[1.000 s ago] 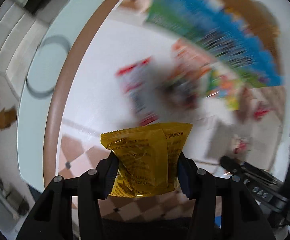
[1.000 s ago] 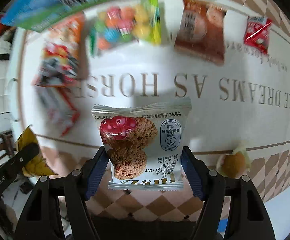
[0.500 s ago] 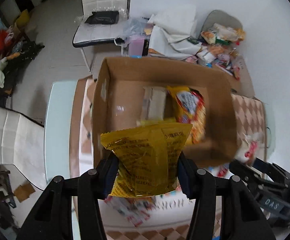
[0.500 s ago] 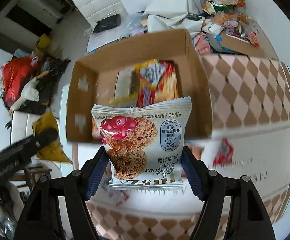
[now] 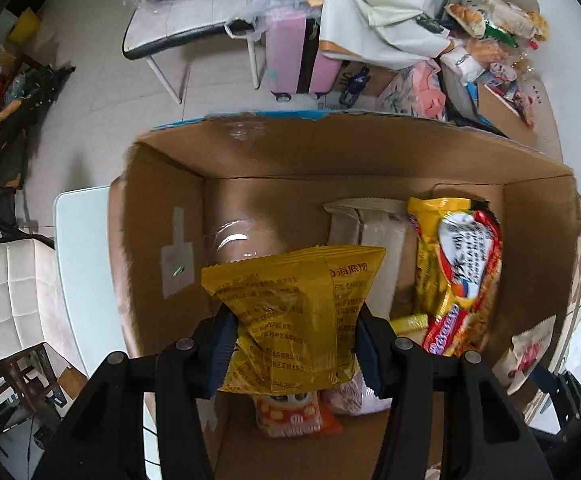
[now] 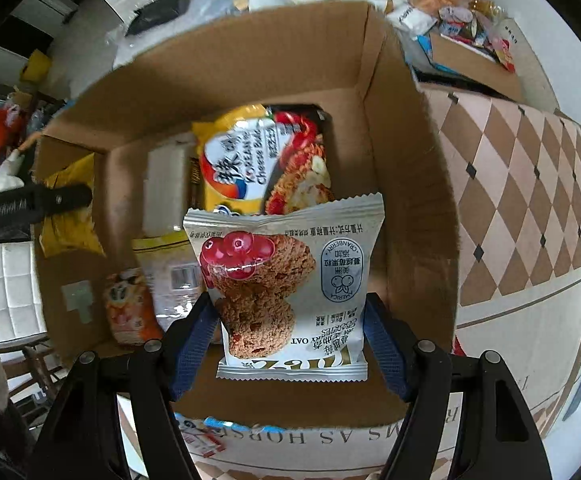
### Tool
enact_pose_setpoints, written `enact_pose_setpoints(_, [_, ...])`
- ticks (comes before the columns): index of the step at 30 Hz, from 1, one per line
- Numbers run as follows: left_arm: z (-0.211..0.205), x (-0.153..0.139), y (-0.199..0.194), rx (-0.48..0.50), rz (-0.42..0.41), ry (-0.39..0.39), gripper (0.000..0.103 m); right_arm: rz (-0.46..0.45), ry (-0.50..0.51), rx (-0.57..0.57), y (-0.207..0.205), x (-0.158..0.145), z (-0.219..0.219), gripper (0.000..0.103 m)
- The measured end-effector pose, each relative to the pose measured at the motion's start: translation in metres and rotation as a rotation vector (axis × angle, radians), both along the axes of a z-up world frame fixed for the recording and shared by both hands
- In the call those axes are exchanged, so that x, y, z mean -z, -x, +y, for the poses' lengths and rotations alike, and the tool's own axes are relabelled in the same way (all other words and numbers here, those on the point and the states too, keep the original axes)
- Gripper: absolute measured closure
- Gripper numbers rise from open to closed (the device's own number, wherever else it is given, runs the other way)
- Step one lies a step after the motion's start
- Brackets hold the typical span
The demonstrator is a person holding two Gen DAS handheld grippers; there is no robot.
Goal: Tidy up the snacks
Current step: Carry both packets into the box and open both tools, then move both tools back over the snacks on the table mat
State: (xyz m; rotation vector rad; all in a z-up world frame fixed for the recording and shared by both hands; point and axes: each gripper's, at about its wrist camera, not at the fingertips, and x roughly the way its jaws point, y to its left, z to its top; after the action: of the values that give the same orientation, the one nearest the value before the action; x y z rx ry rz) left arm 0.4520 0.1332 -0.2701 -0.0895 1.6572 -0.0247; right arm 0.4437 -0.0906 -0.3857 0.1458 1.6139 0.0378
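Cardboard box (image 5: 162, 240) below, both hand-held grippers downward

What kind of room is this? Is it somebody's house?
Probably a lived-in home, maybe a dining area. A cardboard box of snacks sits on a table with a checkered cloth, white padded chairs stand around it, and a pink suitcase and bags clutter the tiled floor.

We saw a crinkled yellow snack packet (image 5: 290, 316) and a silver cranberry oat cookie packet (image 6: 286, 284), each upright and pinched at its sides above the open cardboard box (image 5: 162, 216), where a noodle pack (image 5: 456, 276) lay at two o'clock among other snacks.
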Motion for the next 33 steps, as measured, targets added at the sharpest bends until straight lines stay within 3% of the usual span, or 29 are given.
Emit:
enact_pose_setpoints(5, [-0.002,0.013,-0.002,0.018,0.054,-0.011,0.051,0.034,0.012,-0.021,0.001,0.019,0.001,0.027])
enact_pose_setpoints(8, [-0.001,0.023,-0.002,0.005,0.088,0.004,0.049,0.111,-0.02,-0.016,0.005,0.035,0.0,0.027])
enact_pose_setpoints(13, [-0.004,0.02,-0.001,-0.013,0.067,0.03,0.031,0.116,-0.007,-0.053,0.002,0.038,0.01,0.01])
enact_pose_setpoints(14, [-0.005,0.018,0.0,-0.011,0.06,0.03,0.028,0.111,-0.001,-0.059,0.0,0.037,0.011,0.01])
enact_pose_setpoints(15, [-0.006,0.016,0.0,-0.01,0.054,0.031,0.019,0.105,0.004,-0.059,-0.002,0.035,0.012,0.01])
enact_pose_setpoints(17, [-0.006,0.01,0.002,-0.013,0.043,0.035,0.016,0.103,0.002,-0.053,-0.004,0.033,0.012,0.01])
enact_pose_setpoints(22, [0.001,-0.01,0.011,-0.027,-0.006,0.053,0.016,0.086,0.003,-0.033,-0.006,0.025,0.008,0.01])
enact_pose_setpoints(26, [0.005,-0.034,0.029,-0.039,-0.093,0.031,0.016,0.053,0.015,-0.027,0.0,0.014,0.002,0.01])
enact_pose_setpoints(33, [0.007,-0.072,0.084,-0.054,-0.27,0.001,0.016,-0.099,0.061,-0.008,0.023,-0.023,0.0,0.01])
